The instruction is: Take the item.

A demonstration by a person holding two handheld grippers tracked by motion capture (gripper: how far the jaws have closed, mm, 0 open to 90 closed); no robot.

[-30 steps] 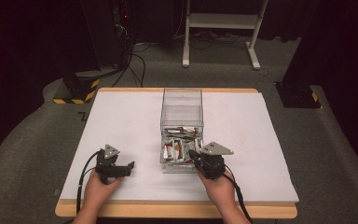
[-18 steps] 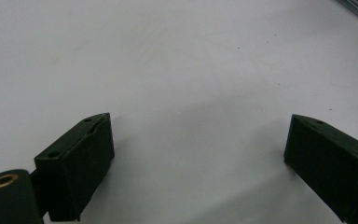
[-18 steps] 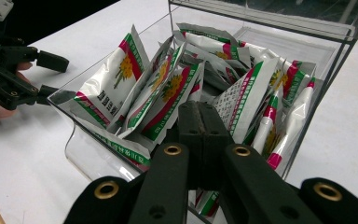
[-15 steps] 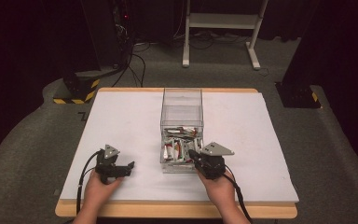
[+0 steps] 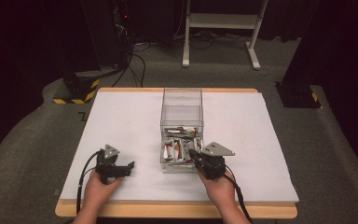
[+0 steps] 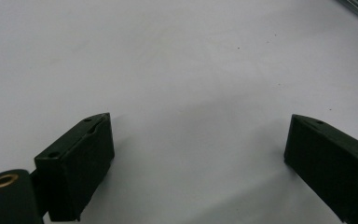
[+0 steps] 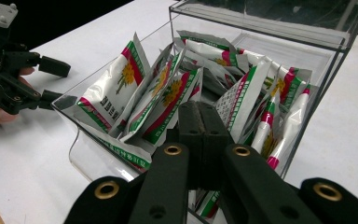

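**White bench in a dark room, a clear box of sachets at its middle**

The bench carries a white sheet over a light wooden top whose edge shows along the near and far sides. The sheet is plain and smooth, with a few tiny dark specks in the left gripper view. Around the bench lies grey carpet. Beyond it the room is dark: a black unit with cables trailing to the floor stands at the far left, a block striped yellow and black sits by the bench's far left corner, and the white legs of a stand rise at the far middle. A dark base rests on the carpet at the far right.

A clear plastic box stands at the bench's middle, running from the far edge toward the person. Its near half is full of white sachets with green and red trim and a yellow flower print, leaning on one another.

The right gripper is just at the box's near right corner, its jaws pressed together with nothing between them, pointing in over the sachets. The left gripper rests low on the white sheet, well to the left of the box, jaws spread wide over bare surface.
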